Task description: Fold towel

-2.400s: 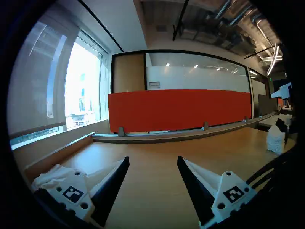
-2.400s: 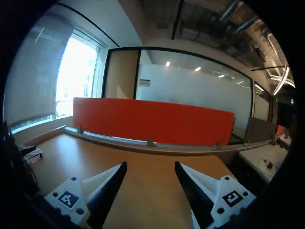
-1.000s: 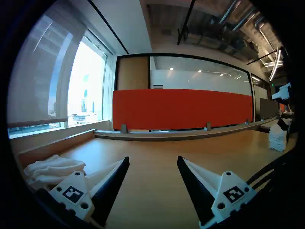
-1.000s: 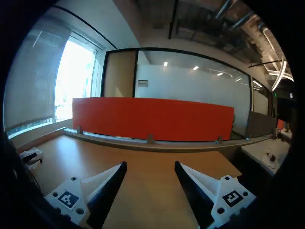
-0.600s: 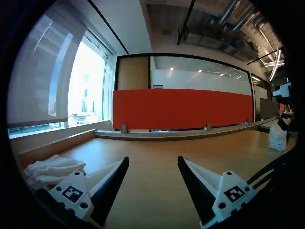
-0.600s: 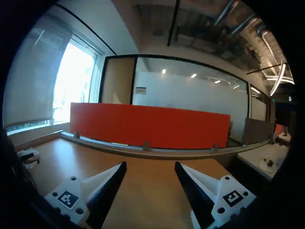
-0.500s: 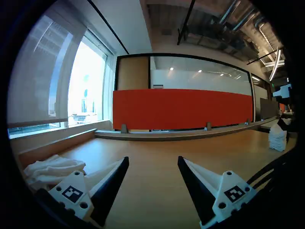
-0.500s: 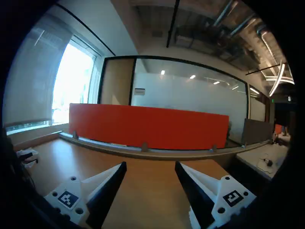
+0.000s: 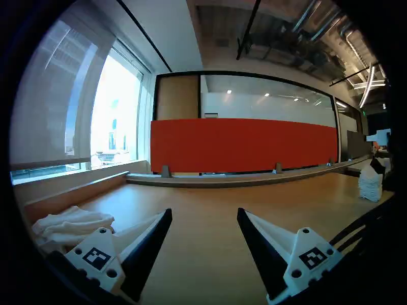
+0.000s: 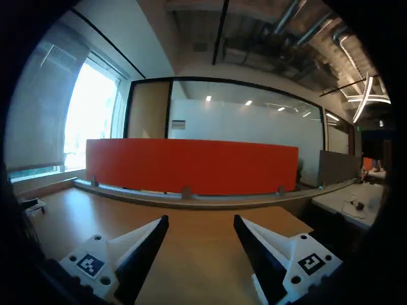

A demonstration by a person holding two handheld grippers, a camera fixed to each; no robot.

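A crumpled white towel [image 9: 68, 227] lies on the wooden table [image 9: 208, 203] at the left, just beyond my left gripper's left finger. My left gripper [image 9: 203, 216] is open, nothing between its fingers, held low over the table. At the far right stands a neat stack of folded white towels [image 9: 370, 184]. In the right gripper view my right gripper [image 10: 201, 222] is open and empty above bare wood [image 10: 198, 244]. A bit of white cloth [image 10: 31, 205] shows at that view's left edge.
An orange divider panel [image 9: 243, 145] runs along the table's far edge. A window ledge [image 9: 71, 189] borders the left side under large windows. Another desk [image 10: 351, 201] with cables stands to the right in the right gripper view.
The right gripper has tilted upward and turned slightly, so the divider sits lower and the white cloth slid toward the left edge. The left gripper has stayed still over the last second.
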